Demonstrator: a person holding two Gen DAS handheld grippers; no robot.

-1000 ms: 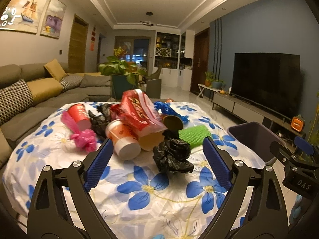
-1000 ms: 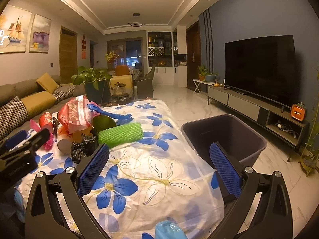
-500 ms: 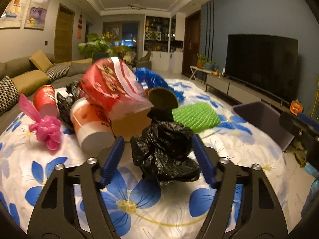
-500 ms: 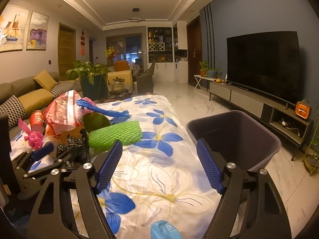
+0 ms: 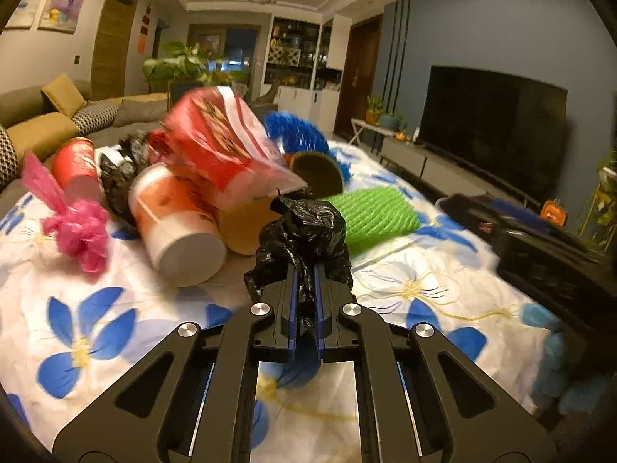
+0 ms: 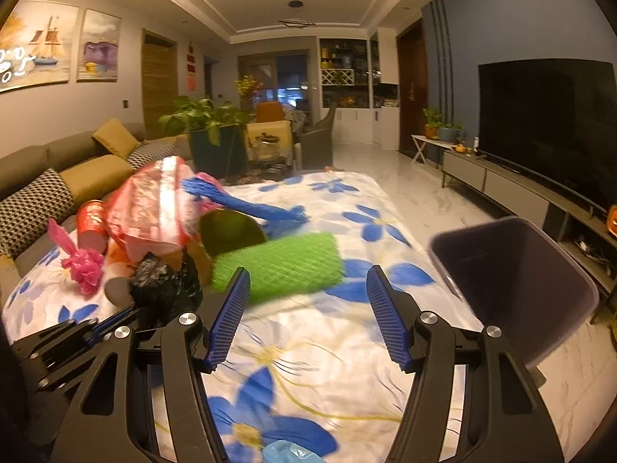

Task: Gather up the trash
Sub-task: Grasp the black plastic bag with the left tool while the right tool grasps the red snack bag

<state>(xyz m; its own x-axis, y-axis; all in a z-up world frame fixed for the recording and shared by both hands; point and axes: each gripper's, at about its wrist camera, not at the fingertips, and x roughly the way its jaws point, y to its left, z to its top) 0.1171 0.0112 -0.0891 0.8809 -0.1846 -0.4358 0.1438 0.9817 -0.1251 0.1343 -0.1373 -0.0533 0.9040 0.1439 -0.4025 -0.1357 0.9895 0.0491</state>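
The black plastic bag (image 5: 304, 231) is a crumpled, glossy wad of thin film, bunched into folds with a ragged peak on top. It is pinched between the blue-padded fingers of the left gripper (image 5: 304, 289), which are drawn nearly together on its lower part, while its bulk swells above the tips over the flowered worktop (image 5: 96, 308), just in front of the green foam net (image 5: 374, 218). The right gripper (image 6: 306, 308) is spread wide and holds nothing, with the green net beyond its fingers and the dark bin (image 6: 520, 270) off to its right.
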